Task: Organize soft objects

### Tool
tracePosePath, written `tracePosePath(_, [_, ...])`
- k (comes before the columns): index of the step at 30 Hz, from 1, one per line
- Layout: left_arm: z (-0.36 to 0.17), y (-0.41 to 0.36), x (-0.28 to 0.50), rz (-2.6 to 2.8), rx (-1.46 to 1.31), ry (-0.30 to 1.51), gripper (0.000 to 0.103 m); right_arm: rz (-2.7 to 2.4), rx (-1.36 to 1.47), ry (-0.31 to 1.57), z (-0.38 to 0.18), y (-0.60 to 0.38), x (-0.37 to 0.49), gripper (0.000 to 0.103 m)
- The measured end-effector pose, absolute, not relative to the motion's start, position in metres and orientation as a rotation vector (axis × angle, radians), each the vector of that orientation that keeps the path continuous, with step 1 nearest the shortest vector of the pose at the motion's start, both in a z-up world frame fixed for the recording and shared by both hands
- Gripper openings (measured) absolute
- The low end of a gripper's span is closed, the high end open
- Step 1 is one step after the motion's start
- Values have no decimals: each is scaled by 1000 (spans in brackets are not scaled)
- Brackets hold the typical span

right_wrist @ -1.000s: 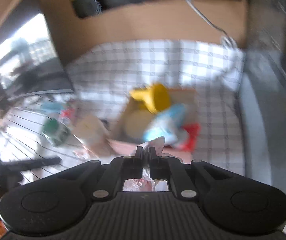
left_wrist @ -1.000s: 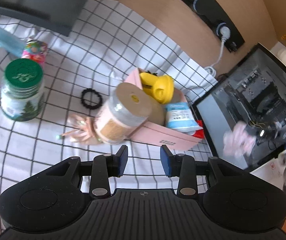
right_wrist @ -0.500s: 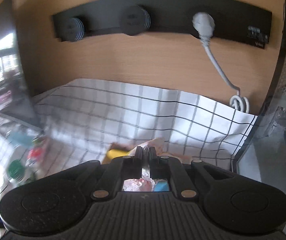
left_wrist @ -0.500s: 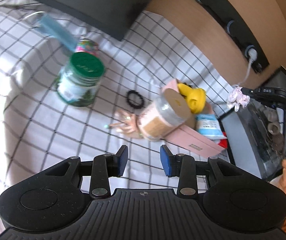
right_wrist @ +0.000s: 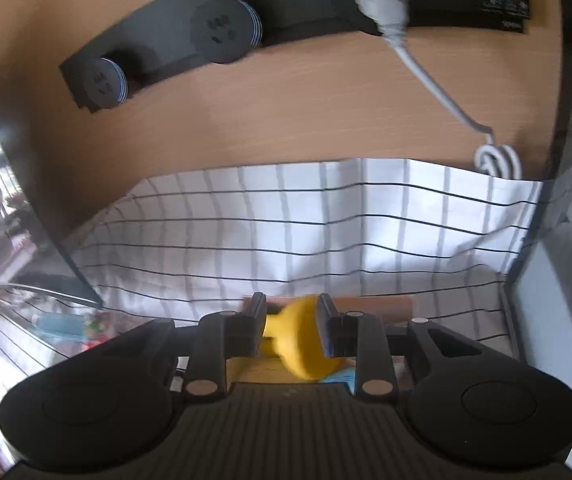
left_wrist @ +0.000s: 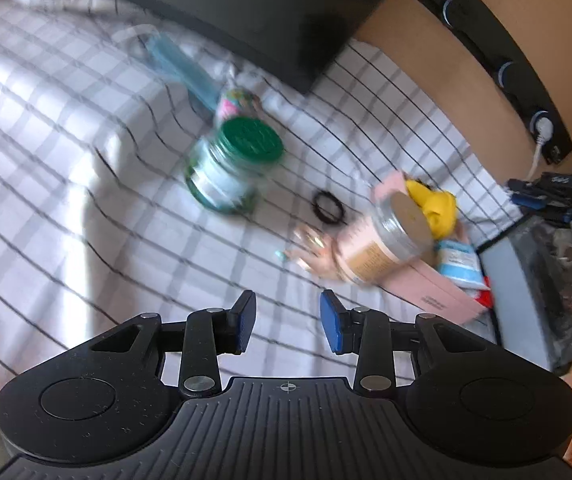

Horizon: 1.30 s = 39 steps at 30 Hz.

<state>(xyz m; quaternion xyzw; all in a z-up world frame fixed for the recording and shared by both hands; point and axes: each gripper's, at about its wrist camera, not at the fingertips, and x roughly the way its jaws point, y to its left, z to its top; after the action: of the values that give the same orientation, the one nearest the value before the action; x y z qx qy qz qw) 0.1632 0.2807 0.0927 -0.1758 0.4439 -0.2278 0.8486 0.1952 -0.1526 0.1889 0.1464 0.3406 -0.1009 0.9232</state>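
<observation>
Grippers both standing released: left gripper (left_wrist: 288, 322) is hovering empty over the checked cloth (left_wrist: 86, 184). Right gripper (right_wrist: 292, 326), jaws just opening, is framing the yellow toy (right_wrist: 302, 344) below, its long axis lying crosswise.

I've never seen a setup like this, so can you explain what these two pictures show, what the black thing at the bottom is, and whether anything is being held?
Each picture comes from a camera mounted on a hand-held two-finger gripper, looking forward along its fingers; a person carries one in each hand.

In the left view, the left gripper hangs open and empty over a white checked cloth. On the cloth lie a green-lidded glass jar, a black hair tie, a tan-lidded jar leaning on a pink cardboard box, and a yellow soft toy in that box.

In the right view, the right gripper has just been opening. The yellow toy shows between its fingers, but no grip is visible.
</observation>
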Motion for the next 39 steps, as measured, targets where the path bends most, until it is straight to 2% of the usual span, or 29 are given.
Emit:
tracePosePath(3, [113,297,180,-439,-298,874,39,-192,301,654,204,-125,204,27])
tracePosePath(7, [145,320,201,-371,-219,774,39,-136,290,568,224,-73,220,43])
tracePosePath(8, [153,325,205,-351,-205,745,39,-120,272,550,228,-57,225,45])
tracePosePath(16, [188,358,221,-284,-171,627,39,83,143,495,256,56,261,45])
tracePosePath(21, [211,357,230,-335,-30,605,39,214,80,534,273,103,273,46])
tracePosePath(24, [231,353,248,-343,60,592,39,293,7,576,291,129,284,49])
tracePosePath(26, [239,353,266,-341,45,602,39,336,-13,608,303,139,289,56])
tracePosePath(28, [237,354,286,-366,-26,640,39,371,-35,640,308,146,292,60])
tracePosePath(33, [197,337,331,-442,-133,751,39,403,-106,723,288,142,301,60])
tracePosePath(39, [141,274,387,-531,-148,970,39,337,-147,772,255,111,326,60])
